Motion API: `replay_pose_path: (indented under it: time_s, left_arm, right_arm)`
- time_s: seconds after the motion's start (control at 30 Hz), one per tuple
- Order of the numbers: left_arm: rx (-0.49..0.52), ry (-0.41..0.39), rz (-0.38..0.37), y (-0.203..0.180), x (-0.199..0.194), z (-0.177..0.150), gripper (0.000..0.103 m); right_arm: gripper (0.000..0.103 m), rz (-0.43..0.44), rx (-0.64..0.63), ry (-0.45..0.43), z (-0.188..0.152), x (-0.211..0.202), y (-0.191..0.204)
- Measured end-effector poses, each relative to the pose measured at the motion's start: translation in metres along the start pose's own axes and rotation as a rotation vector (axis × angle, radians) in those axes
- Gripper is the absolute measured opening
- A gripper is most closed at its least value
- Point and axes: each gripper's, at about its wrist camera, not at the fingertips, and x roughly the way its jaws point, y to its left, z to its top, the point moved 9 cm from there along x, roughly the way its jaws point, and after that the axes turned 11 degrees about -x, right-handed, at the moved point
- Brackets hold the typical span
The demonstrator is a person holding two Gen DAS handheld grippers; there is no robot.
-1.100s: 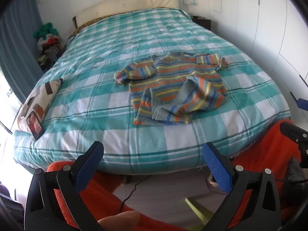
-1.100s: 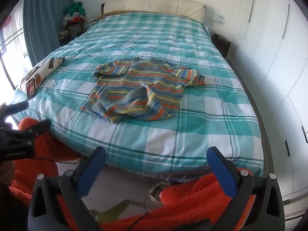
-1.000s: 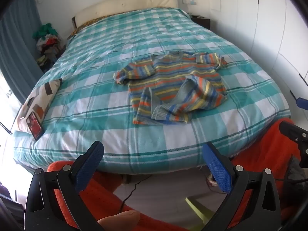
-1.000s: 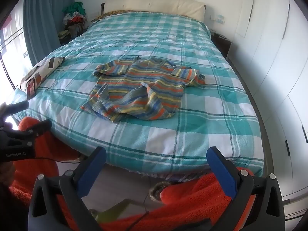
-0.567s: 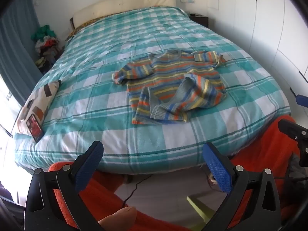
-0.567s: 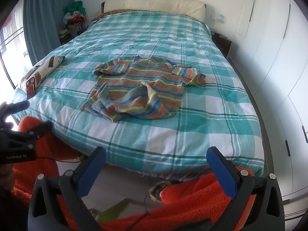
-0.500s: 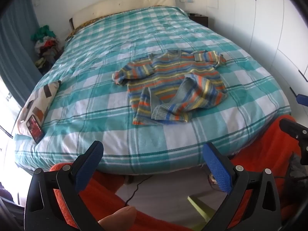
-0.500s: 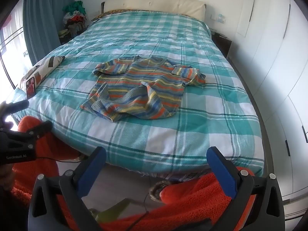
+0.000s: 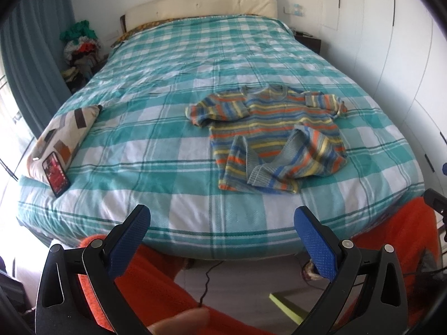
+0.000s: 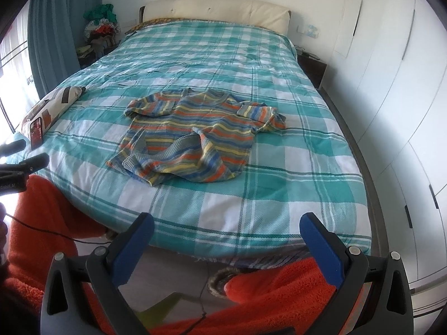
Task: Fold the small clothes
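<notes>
While both tools hang back at the foot of the bed, nothing has been taken up: the left gripper has its blue pads spread wide with only air between them, and the right gripper is spread just as wide and just as empty. That reads as readiness to me — jaws parted so either can come down over an edge of cloth.

The thing to be folded, a small striped sweater, lies on the checked cover toward the near end of the bed, well apart from both grippers. It is spread chest-up with the neckline pointing at the headboard, a sensible lay for folding. But it is not flat: its lower hem is flipped up and rumpled, showing the grey ribbed inside, and the two sleeves are bunched close to the body. I would judge the folding not yet begun; the hem likely wants smoothing first.

Off at the bed's left edge a patterned cushion props up a phone, screen lit and well clear of the work. A heap of clothes sits in the far corner by the curtain.
</notes>
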Motion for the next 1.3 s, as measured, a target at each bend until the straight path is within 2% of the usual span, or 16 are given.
replay_pose_path:
  time_s: [0.13,0.4,0.53,0.63,0.8,1.1,1.3]
  left_arm:
    - [-0.006,0.004,-0.012,-0.012,0.002,-0.005,0.103]
    - [-0.016,0.067,-0.069,-0.022,0.016,-0.011,0.102]
    - [-0.005,0.05,-0.081,-0.018,0.014,-0.006,0.102]
    - [-0.019,0.026,-0.057,-0.013,0.009,-0.004,0.102]
    - [-0.066,0.054,-0.075,-0.011,0.008,-0.012,0.102]
    - [-0.007,0.005,-0.047,-0.018,-0.015,-0.008,0.102]
    - [-0.022,0.011,-0.076,-0.029,-0.014,-0.006,0.102]
  right_arm:
    - [0.103,0.003,-0.012,-0.02,0.005,-0.002,0.003]
    - [0.103,0.033,-0.017,-0.07,0.026,0.007,0.004]
    - [0.103,0.03,-0.009,-0.073,0.035,0.018,0.004]
    - [0.103,-0.006,-0.036,-0.05,0.036,0.022,0.006]
    - [0.103,-0.065,-0.063,-0.039,0.028,0.018,0.005]
    - [0.103,-0.132,-0.015,-0.03,0.019,0.002,-0.001]
    - [0.103,-0.143,-0.033,0.004,0.018,0.001,-0.003]
